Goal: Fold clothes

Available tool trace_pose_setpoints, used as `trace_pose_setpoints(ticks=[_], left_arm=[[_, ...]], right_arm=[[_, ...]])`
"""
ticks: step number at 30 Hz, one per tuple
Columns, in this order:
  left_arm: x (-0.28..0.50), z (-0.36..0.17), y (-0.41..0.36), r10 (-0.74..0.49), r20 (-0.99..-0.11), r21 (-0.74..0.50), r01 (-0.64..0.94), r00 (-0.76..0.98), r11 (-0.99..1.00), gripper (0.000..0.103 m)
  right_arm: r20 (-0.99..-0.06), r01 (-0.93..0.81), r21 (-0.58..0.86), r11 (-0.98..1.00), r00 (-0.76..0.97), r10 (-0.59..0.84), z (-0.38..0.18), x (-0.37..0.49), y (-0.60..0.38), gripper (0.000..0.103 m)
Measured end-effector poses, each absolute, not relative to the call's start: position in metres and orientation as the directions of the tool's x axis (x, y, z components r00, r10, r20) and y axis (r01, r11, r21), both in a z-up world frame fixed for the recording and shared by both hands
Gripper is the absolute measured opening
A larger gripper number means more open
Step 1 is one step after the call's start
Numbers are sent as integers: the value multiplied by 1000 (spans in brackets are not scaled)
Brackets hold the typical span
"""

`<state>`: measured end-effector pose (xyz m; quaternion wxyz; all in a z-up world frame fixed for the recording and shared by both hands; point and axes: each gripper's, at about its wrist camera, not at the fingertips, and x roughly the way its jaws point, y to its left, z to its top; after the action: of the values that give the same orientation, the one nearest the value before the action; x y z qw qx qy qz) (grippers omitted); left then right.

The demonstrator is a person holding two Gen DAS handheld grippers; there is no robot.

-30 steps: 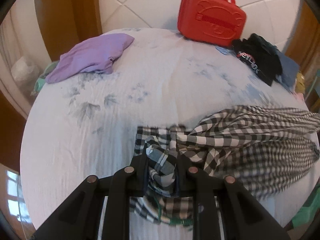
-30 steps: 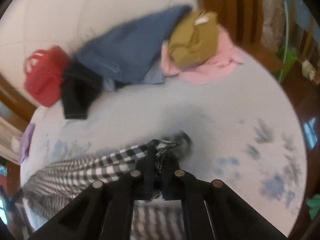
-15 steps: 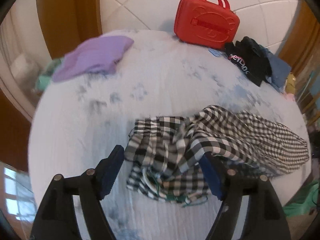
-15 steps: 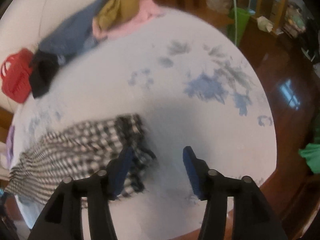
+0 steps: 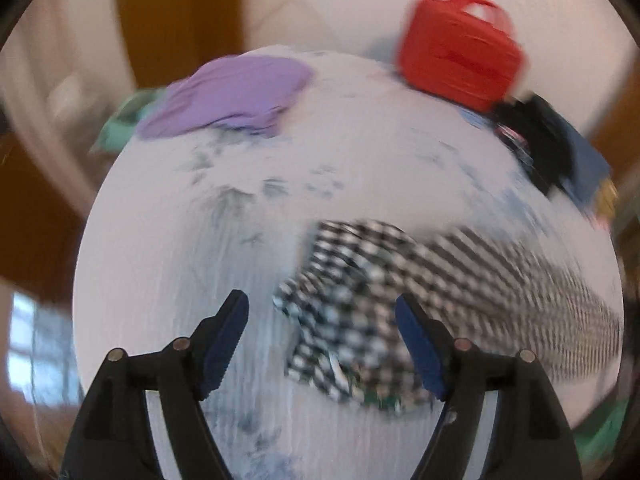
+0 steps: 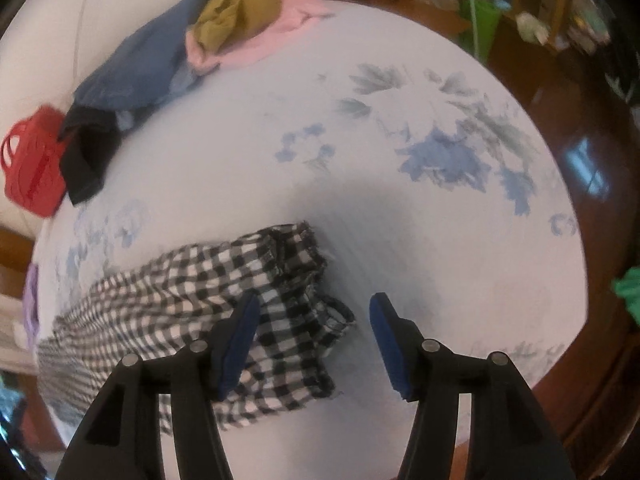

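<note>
A black-and-white checked garment (image 5: 420,296) lies loose and rumpled on the round table with a pale floral cloth (image 5: 360,168). My left gripper (image 5: 322,312) is open and empty, raised above the garment's left end. The left wrist view is motion-blurred. In the right wrist view the garment (image 6: 208,292) lies at the lower left, its right end bunched. My right gripper (image 6: 314,312) is open and empty just above that end, with the left finger (image 6: 236,340) over the cloth.
A purple garment (image 5: 228,96) lies at the table's far left. A red case (image 5: 460,60), black (image 5: 532,132) and blue (image 6: 140,68) clothes sit at the back. Olive (image 6: 236,8) and pink (image 6: 264,44) clothes lie nearby. Dark wooden floor (image 6: 580,160) surrounds the table.
Both grippers were shut on the checked garment a second ago; both opened and let it drop onto the table. The left gripper has since pulled back and shifted left.
</note>
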<state>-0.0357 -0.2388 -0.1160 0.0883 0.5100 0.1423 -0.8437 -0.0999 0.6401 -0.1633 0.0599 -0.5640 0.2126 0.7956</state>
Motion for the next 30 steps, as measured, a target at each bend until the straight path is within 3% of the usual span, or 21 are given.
trace_pose_setpoints(ticks=[6,10,12,14,15,16,17,18,19,22,26,30], left_arm=[[-83,-176,-222,6,-950,-111,322,-312,-940,76],[-82,-205,-208,-3,-969,-86,351,-248,-933,75],[-78,-214,-201,-25,-972,-59,347,-233,-936,64],[-72,-207,-190,-68,-967,-14,313,-247,-950,36],[-70,-203,-186,-71,-964,-10,304,-255,-953,29],[-68,-198,-183,-75,-961,-8,297,-265,-955,18],[-65,-191,-182,-76,-957,-11,297,-280,-955,13],[-63,-182,-181,-77,-951,-16,298,-299,-954,12],[-58,-169,-181,-74,-942,-30,304,-326,-952,11],[-38,-131,-181,-49,-913,-80,296,-405,-952,11],[-25,-143,-175,-75,-923,-32,269,-378,-963,11],[-15,-205,-173,-60,-973,2,253,-222,-967,19]], right_arm=[[-935,-409,274,-871,-327,-141,-162,-100,647,82],[-935,-439,300,-847,-310,-171,-166,-92,651,82],[-935,-449,317,-836,-298,-194,-170,-88,651,82],[-937,-440,322,-838,-273,-217,-179,-88,643,82],[-939,-430,324,-843,-259,-229,-183,-88,637,82],[-941,-412,318,-854,-245,-232,-187,-90,629,79],[-946,-391,303,-869,-232,-225,-190,-93,621,69],[-951,-369,288,-884,-218,-219,-194,-96,613,26],[-957,-336,258,-906,-216,-192,-192,-100,603,14],[-950,-235,147,-961,-304,-71,-152,-106,586,14],[-932,-208,109,-972,-361,-28,-124,-107,593,15],[-979,-215,12,-977,-203,33,-171,-111,600,40]])
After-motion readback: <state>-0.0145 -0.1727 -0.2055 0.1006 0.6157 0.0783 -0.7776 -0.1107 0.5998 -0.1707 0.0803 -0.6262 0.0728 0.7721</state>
